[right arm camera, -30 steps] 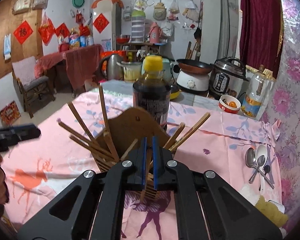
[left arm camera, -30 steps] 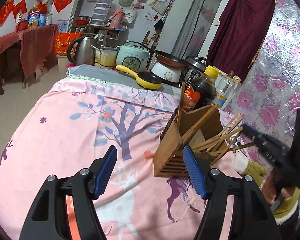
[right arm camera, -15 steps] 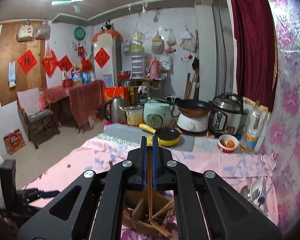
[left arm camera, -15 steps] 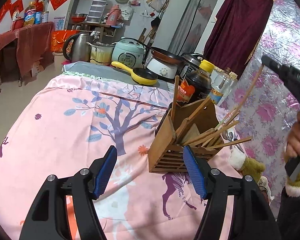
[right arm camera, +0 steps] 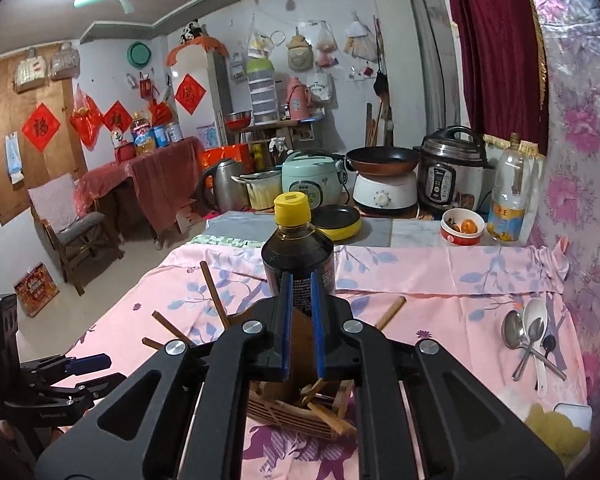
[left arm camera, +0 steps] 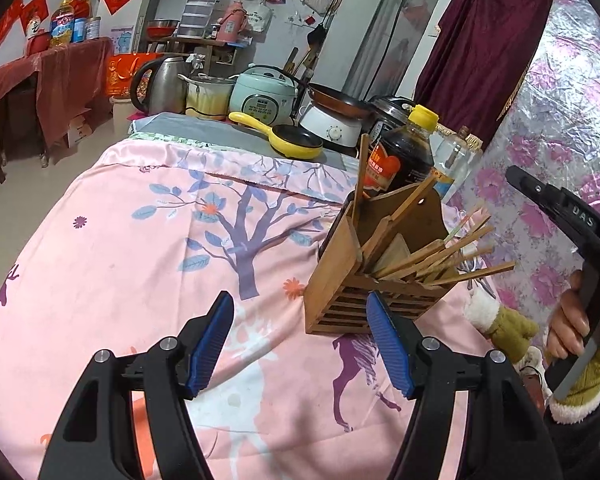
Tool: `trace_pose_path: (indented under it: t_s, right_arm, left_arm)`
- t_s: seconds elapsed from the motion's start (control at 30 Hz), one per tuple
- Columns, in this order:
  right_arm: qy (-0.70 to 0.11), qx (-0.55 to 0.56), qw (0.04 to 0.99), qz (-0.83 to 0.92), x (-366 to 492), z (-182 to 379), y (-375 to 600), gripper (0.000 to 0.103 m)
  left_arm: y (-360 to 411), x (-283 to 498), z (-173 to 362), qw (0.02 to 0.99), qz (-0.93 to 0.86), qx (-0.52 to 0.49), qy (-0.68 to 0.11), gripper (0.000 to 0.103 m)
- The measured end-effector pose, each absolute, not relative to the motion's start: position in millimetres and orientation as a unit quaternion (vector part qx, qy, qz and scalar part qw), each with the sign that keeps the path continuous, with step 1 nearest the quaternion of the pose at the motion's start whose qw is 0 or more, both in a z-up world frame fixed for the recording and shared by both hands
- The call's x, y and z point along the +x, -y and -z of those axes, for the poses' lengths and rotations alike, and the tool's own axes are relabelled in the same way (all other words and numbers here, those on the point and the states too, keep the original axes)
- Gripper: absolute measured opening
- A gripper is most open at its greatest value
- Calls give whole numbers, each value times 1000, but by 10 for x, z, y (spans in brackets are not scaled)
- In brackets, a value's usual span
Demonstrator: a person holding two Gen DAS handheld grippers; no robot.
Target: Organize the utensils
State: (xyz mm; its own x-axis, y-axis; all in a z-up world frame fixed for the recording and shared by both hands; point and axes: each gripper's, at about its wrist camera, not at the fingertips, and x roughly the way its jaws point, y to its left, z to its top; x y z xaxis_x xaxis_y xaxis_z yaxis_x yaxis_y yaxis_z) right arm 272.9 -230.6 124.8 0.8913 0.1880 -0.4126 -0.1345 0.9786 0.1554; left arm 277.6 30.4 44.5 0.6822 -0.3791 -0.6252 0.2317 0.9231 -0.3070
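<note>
wooden holder (left arm camera: 354,276) | chopsticks (left arm camera: 452,252) inside, splayed | bowl (right arm camera: 462,232): fruit

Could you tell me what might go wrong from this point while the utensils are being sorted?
1. The chopsticks lean far out over one side of the wooden holder, so a nudge may spill them or tip it.
2. The soy sauce bottle stands right behind the holder; the right gripper, jaws slightly apart above it, could knock it over.
3. The spoons lie near the tablecloth edge by the wall and might slide off during pickup.
</note>
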Motion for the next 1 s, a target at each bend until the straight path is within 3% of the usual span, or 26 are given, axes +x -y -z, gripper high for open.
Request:
trace_pose_path:
  t_s: [0.23, 0.3, 0.47, 0.57, 0.67, 1.0]
  right_arm:
    - [-198, 85, 974, -73, 2369, -1401, 2401, 13]
    - [-194, 98, 974, -62, 2206, -1373, 2409, 19]
    - [-166, 112, 980, 0, 1690, -1182, 2358, 79]
    - [-146, 97, 984, 34, 1338, -1061, 2252, 88]
    - [-144, 92, 984, 49, 1019, -960, 2172, 93]
    - [-183, 132, 973, 51, 378, -760, 2092, 94]
  left_arm:
    - [-241, 2500, -666, 924, 162, -87, -336, 74]
    - [-198, 2357, -739, 933, 149, -70, -321, 78]
    - [-80, 1942, -834, 946, 130, -36, -296, 88]
    - [-40, 1660, -830, 950, 123, -28, -286, 93]
    - [-31, 1406, -799, 952, 113, -25, -283, 94]
    - [-19, 676, -862, 965, 84, -7, -248, 98]
